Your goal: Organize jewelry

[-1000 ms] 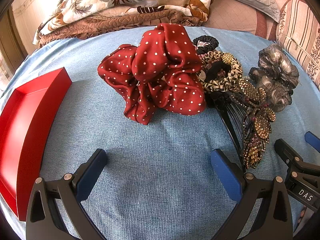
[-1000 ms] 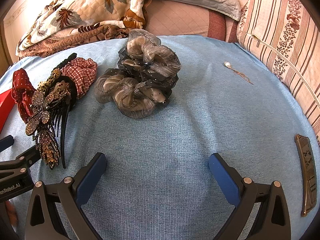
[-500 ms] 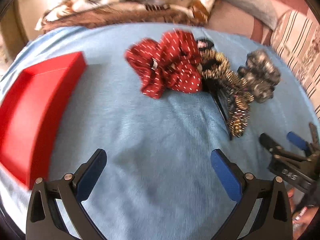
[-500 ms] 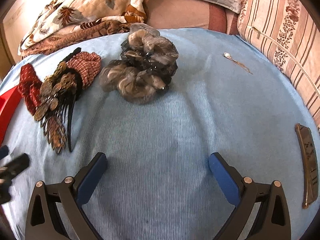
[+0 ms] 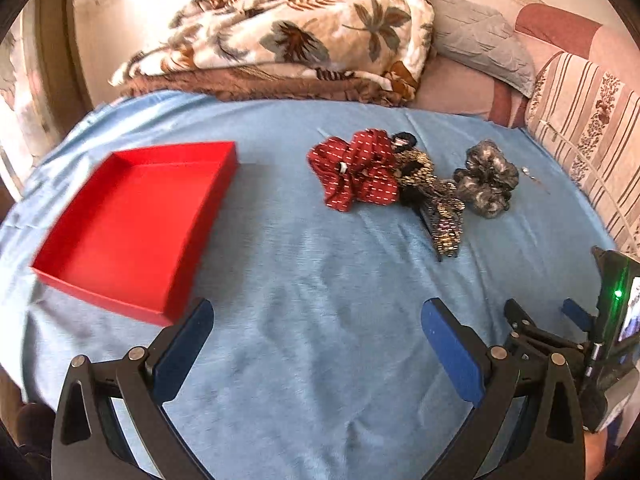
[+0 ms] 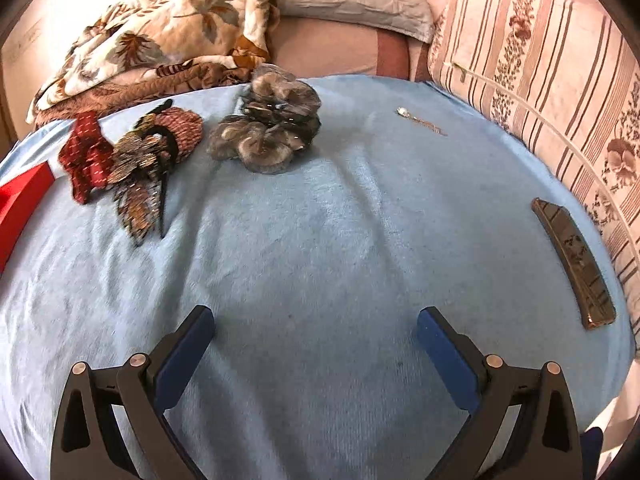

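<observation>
Both grippers — left gripper (image 5: 316,320), right gripper (image 6: 315,326) — are held spread and unladen above ribbed blue bedding (image 6: 320,240); a ruffled polka-dot scrunchie (image 5: 356,174) is seen near a shallow, rectangular red tray (image 5: 132,224).

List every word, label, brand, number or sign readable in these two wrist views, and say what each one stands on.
None can be read.
Right gripper: any lettering on its black body is too blurred to make out in the left wrist view.
Lit screen beside it: shows an image, too small to read.
Bronze barrette: dark marks, seemingly ornament, not legible letters.
Red tray and red scrunchie: no text, only white dots.
</observation>
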A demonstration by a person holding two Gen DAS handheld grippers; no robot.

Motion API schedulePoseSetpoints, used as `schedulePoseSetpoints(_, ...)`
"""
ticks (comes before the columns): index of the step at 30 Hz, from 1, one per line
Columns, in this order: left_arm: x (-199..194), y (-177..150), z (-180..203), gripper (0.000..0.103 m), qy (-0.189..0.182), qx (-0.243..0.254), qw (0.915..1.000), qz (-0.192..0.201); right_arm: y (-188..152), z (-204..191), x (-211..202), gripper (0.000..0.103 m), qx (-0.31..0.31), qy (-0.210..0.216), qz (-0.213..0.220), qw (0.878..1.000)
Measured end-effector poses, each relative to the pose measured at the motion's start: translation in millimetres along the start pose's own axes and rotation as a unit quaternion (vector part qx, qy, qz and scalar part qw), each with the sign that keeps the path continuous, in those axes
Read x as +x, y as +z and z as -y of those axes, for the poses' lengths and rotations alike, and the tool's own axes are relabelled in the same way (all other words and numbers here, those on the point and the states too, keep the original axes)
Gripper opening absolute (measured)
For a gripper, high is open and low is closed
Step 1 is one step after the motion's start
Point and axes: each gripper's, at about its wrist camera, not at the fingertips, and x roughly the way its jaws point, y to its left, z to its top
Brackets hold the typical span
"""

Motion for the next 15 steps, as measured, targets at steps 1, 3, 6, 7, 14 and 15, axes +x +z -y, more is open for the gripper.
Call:
schedulePoseSetpoints(1,-3.8,0.1,-1.9,0.103,0.004,0.002,1.0000,0.002,-1.6,-1.5,-3.4,0.103,-0.005,-0.003,0.006,1.000)
schedulePoseSetpoints(3,-12.5,-1.1,-7.3,0.103,0.009,-0.003,0.9999,0.009,-5.7,-6.1,-12.7,0.103,-0.021,-0.014,0.022,0.999)
schedulePoseSetpoints(6,-21.3,-5.0,-18.2,0.103,0.012,-0.021,0.9996,0.011,-9.7,-12.6,-21.5,0.103,-0.039,-0.026,0.034,0.998)
schedulePoseSetpoints(7,-22.0,-5.9,-21.4,0.103,0.010,-0.026,0.9996,0.005,-10.8,-14.4,-23.5,0.103,-0.043,-0.029,0.037,0.998)
schedulePoseSetpoints(14,-22.1,-9.5,-26.5,0.103,0.016,-0.025,0.9996,-0.005,-16.7,-20.7,-27.3,0.103,-0.064,-0.039,0.045,0.996)
schedulePoseSetpoints(15,-22.2,-9.5,-26.6,0.103,0.012,-0.025,0.9996,-0.004,-17.0,-20.8,-26.6,0.103,-0.064,-0.041,0.045,0.996)
